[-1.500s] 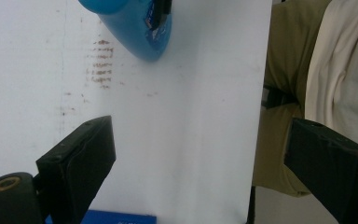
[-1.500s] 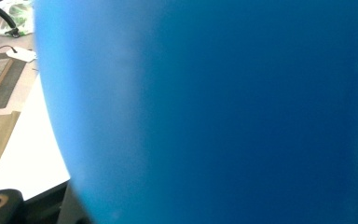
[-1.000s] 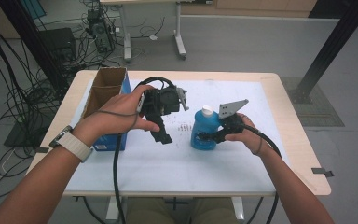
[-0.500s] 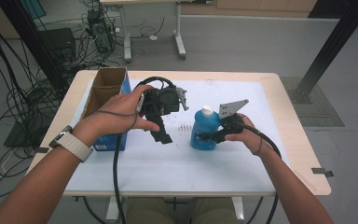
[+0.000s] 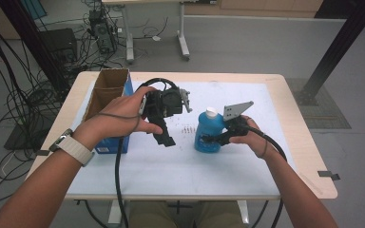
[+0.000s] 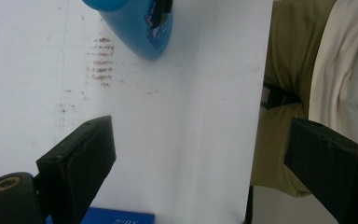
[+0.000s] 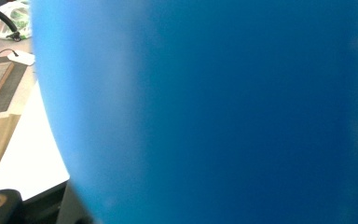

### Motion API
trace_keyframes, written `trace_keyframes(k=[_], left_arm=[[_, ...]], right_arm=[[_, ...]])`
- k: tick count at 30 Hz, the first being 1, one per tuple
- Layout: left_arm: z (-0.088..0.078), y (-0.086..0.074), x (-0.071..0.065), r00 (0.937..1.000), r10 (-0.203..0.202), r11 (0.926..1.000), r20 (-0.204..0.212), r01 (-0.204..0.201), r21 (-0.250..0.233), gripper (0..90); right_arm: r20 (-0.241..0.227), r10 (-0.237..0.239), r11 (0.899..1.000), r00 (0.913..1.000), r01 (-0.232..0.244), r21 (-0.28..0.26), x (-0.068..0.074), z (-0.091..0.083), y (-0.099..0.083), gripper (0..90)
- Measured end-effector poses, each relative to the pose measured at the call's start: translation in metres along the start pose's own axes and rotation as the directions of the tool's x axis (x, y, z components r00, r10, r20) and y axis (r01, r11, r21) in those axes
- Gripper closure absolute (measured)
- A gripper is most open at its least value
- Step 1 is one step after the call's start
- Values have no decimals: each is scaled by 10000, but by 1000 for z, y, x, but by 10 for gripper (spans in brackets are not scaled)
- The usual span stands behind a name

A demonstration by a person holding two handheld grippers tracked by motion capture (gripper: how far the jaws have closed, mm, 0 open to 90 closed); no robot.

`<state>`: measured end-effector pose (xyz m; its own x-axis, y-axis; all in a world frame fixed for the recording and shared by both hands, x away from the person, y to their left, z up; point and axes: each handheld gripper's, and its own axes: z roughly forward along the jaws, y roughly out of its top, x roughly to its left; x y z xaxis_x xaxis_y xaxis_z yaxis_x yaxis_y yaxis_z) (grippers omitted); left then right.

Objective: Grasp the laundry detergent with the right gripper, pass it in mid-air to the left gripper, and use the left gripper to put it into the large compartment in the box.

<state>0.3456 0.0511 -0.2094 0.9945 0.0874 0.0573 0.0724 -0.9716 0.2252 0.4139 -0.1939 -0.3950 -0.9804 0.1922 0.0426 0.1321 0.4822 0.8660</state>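
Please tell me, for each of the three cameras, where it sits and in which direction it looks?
High view: above the person's side, looking forward and down at the table; both forearms show.
Left gripper view: on the left gripper, facing down at the table; jaws apart.
Right gripper view: on the right gripper, pressed against the blue bottle.
All share the bottle.

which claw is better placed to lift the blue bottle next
Right. The right claw is already closed around the blue bottle on the table, while the left claw hangs open and empty beside it.
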Motion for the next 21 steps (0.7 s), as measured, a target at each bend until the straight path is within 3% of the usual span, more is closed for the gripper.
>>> trace_keyframes(k=[8, 21], left_arm=[[0, 0, -1, 10000, -37, 10000, 3, 37, -38, 94], [-1, -1, -1, 9999, -116, 9998, -73, 115, -143, 94]], right_arm=[[34, 143, 9995, 9999, -142, -294, 0, 0, -3, 429], [-1, 109, 9999, 9999, -109, -96, 0, 1, -1, 431]])
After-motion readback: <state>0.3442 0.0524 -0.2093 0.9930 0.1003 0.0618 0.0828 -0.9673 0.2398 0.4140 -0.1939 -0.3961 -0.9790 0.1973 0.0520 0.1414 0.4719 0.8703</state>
